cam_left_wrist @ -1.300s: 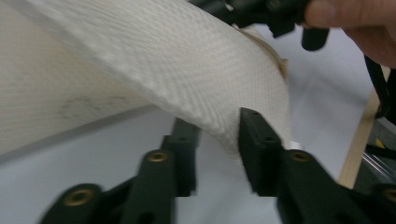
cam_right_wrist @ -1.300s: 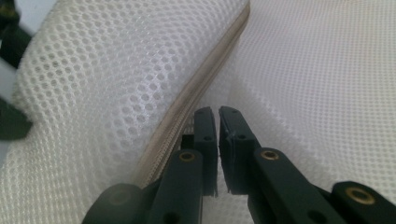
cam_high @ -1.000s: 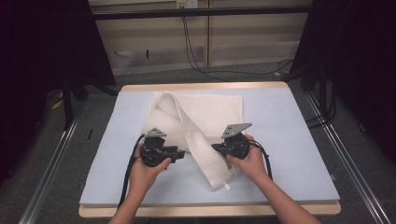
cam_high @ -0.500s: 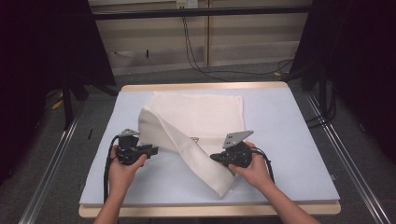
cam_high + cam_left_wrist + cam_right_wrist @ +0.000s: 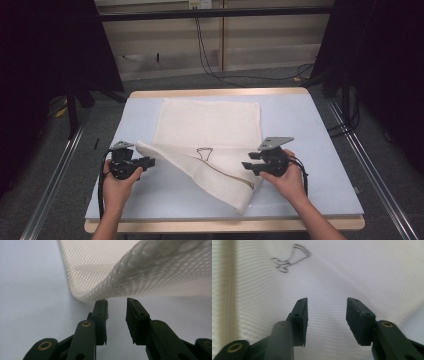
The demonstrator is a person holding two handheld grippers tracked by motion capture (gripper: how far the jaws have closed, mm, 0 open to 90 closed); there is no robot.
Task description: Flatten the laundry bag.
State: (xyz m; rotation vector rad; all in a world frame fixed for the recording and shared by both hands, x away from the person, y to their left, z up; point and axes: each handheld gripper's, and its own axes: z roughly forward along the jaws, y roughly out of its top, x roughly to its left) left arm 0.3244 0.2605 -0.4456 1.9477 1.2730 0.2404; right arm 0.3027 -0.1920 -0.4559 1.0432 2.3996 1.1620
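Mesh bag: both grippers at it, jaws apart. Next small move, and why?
Probably nudge the left gripper forward and close on the folded edge of the mesh bag. Its jaws stand apart with that edge just ahead of their tips, not between them. The right gripper has just opened, nothing between its jaws.

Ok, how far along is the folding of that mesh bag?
Done: the mesh bag has its near part folded over in a slanting band. In hand: the right gripper has just opened, nothing between its jaws; the left gripper has been closing, jaws apart at the fold's edge. Left: probably squaring and folding again.
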